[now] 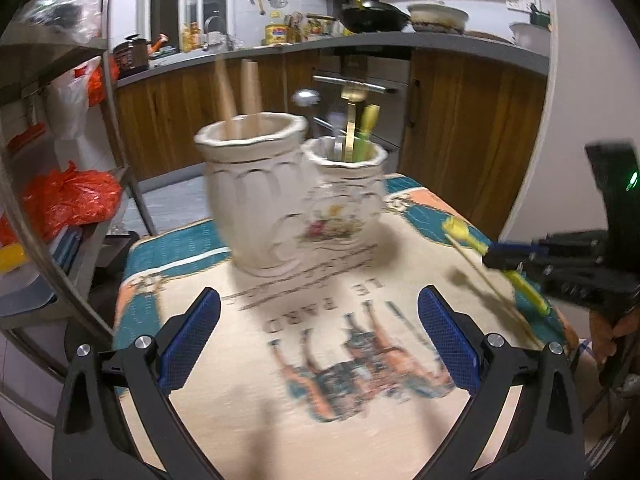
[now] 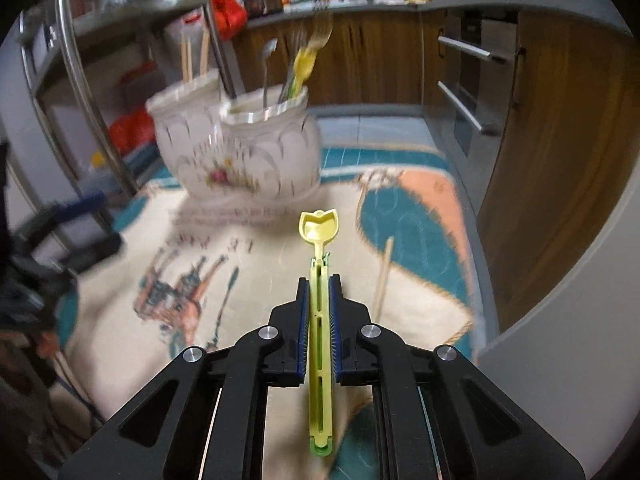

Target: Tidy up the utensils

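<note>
A white ceramic two-cup utensil holder (image 1: 280, 196) (image 2: 240, 152) stands on the table. Its larger cup holds wooden sticks (image 1: 244, 92); its smaller cup holds a spoon, a fork and a yellow utensil (image 2: 302, 68). My right gripper (image 2: 319, 280) is shut on a yellow-green plastic utensil (image 2: 320, 320), held above the table and pointing at the holder; it also shows in the left wrist view (image 1: 516, 276). A wooden chopstick (image 2: 382, 276) (image 1: 492, 284) lies on the cloth. My left gripper (image 1: 318, 304) is open and empty, in front of the holder.
The table carries a printed cloth (image 1: 320, 360) with teal and orange borders. A metal rack with orange bags (image 1: 68, 200) stands to the left. Wooden cabinets and an oven (image 2: 468, 92) stand behind, under a cluttered counter (image 1: 360, 20).
</note>
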Action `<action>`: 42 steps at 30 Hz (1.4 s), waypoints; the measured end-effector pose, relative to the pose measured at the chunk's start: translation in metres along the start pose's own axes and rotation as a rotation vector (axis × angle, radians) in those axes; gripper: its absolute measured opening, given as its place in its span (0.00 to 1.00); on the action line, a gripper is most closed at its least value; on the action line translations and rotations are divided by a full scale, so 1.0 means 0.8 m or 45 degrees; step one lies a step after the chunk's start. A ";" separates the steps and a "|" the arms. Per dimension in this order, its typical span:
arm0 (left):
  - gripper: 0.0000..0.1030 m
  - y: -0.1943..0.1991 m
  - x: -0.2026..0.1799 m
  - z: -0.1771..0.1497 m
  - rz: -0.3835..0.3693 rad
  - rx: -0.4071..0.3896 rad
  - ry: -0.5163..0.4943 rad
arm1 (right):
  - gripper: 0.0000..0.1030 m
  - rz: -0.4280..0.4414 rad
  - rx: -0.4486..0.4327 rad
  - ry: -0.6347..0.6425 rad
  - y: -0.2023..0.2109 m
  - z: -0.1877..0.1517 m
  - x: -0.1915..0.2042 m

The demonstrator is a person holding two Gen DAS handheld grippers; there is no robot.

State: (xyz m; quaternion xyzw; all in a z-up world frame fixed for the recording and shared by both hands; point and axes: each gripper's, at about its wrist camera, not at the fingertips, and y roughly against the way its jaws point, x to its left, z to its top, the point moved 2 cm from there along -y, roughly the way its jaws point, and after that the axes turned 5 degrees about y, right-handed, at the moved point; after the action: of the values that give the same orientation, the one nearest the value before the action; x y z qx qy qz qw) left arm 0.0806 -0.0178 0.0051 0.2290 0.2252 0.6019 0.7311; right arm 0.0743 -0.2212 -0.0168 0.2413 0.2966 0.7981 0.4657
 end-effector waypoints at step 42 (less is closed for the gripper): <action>0.05 -0.019 -0.091 -0.024 -0.042 0.238 -0.207 | 0.10 0.045 -0.072 -0.071 0.045 -0.043 -0.055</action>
State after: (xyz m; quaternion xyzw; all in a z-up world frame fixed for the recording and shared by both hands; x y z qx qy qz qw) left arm 0.0679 -0.0910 -0.0154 0.3405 0.2241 0.5456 0.7322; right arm 0.0498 -0.2830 -0.0204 0.2554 0.2564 0.8072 0.4663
